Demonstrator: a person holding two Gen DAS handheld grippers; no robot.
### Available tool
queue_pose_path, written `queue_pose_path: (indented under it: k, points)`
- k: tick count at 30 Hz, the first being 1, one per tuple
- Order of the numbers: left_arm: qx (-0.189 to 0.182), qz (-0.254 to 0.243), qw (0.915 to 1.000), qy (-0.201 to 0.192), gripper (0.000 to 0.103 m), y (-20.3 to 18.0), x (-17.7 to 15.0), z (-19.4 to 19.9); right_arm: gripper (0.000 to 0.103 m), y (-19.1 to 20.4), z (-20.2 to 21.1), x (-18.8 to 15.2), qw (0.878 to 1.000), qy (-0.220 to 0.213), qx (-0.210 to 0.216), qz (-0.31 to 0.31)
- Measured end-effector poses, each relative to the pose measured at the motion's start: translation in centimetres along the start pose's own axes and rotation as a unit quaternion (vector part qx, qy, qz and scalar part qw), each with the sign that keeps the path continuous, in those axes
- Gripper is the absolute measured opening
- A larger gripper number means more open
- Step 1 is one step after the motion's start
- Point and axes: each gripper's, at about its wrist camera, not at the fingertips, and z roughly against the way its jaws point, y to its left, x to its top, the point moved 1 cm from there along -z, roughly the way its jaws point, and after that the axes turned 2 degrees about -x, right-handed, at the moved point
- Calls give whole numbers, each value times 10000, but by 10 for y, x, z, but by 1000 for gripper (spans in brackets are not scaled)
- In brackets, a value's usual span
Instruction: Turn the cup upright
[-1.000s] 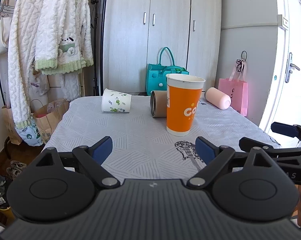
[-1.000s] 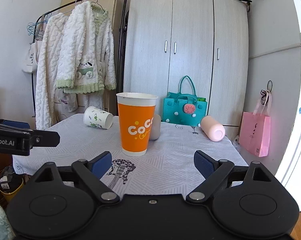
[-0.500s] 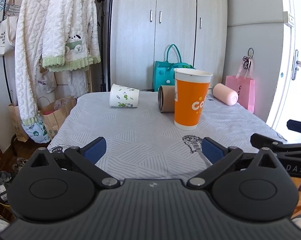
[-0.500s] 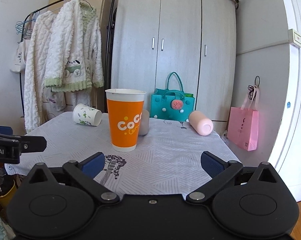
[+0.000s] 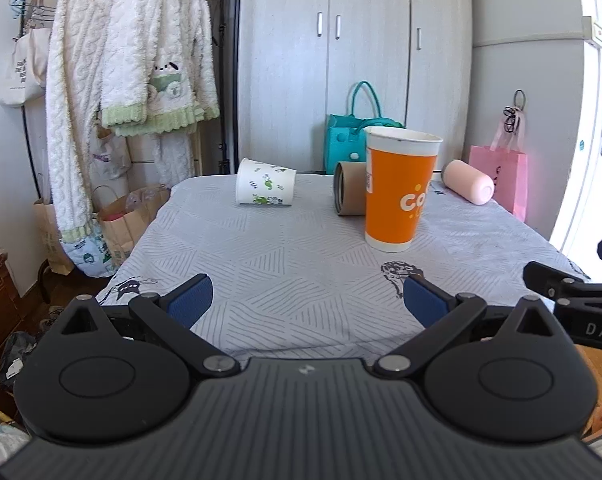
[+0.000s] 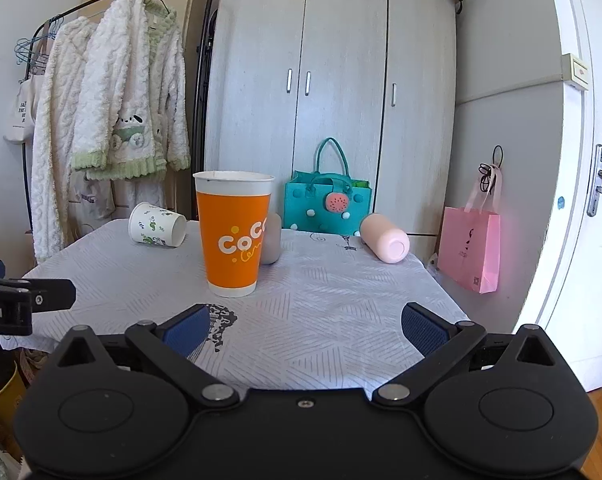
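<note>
Both grippers have backed off toward the near table edge over the last second; the tall orange paper cup (image 5: 399, 192) reads smaller in both views and already stands upright mid-table, free of any grip.

Your left gripper (image 5: 305, 300) is spread wide, nothing between the pads; your right gripper (image 6: 305, 326) is likewise fully released and empty.

Three cups are on their sides on the grey patterned tablecloth (image 5: 281, 264):
- white paper cup with green print (image 5: 265, 187), far left, mouth facing left in the left view
- brown cardboard cup (image 5: 347, 194), just behind the orange one and partly hidden by it
- pink smooth cup (image 6: 384, 237), far right, round end toward the right camera

My read: one flip done, next target undecided. The white cup looks like the left gripper's easiest reach.

Handling guess: thin paper, very light, the wall will dent under a hard squeeze, and it will roll if nudged. Pinch across the mid-body, light clamp, rotate, set the base down flat. The pink one looks stiffer and slicker, so expect slip there.
</note>
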Motion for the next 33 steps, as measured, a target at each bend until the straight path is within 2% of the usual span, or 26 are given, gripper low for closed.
queue_pose_path:
  k: [17,33]
  points:
    - [42,-149,9998,146,103,-2,-3,-1,103,-2,1,-1,9995,34,-275,-128]
    - [236,-141,9996,45,103,2,-6,-2,103,-6,0,-2,9990,90,-365,-227]
